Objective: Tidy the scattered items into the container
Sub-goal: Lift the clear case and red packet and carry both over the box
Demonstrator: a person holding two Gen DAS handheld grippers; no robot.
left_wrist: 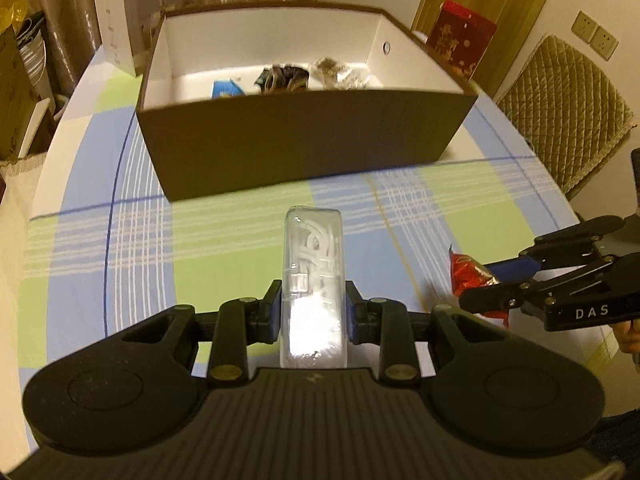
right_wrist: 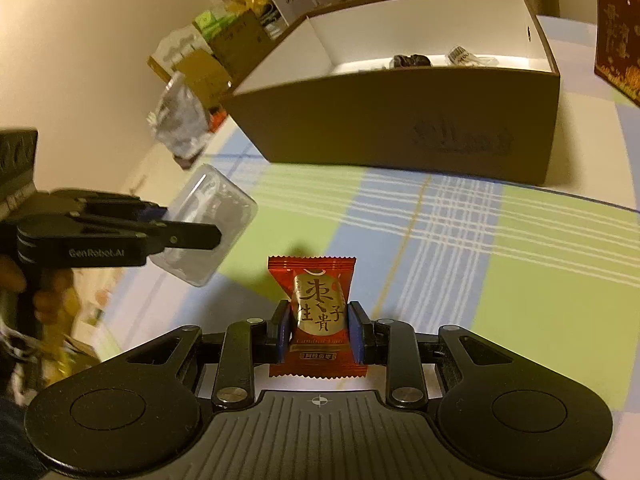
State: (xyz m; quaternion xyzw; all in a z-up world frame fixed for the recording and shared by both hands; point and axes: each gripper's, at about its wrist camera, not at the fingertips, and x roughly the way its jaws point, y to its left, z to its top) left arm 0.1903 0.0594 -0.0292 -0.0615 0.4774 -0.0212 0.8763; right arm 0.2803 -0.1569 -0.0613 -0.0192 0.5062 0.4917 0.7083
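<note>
Looking along the left gripper [left_wrist: 313, 308], its blue pads are closed on the sides of a clear plastic case [left_wrist: 313, 276] with what looks like a coiled white cable inside. The case's long axis runs straight ahead, in line with the fingers, held above the checked tablecloth [left_wrist: 140, 248]. The brown box [left_wrist: 304, 140] lies directly beyond it, its near wall facing the gripper, a few small items already on its white floor. At the right edge the right gripper [left_wrist: 486, 284] pinches a red wrapper.

In the right wrist view, the right gripper [right_wrist: 319, 330] is clamped narrowly on a red-and-gold candy packet [right_wrist: 318, 312], which stands upright between the pads. The box [right_wrist: 400, 120] lies ahead and slightly to the right, its near wall between the packet and the opening. The left gripper [right_wrist: 192, 236] sits to the left with the clear case [right_wrist: 208, 220]. Both loads look about equally near the box; each probably has to clear the near wall before release.
</note>
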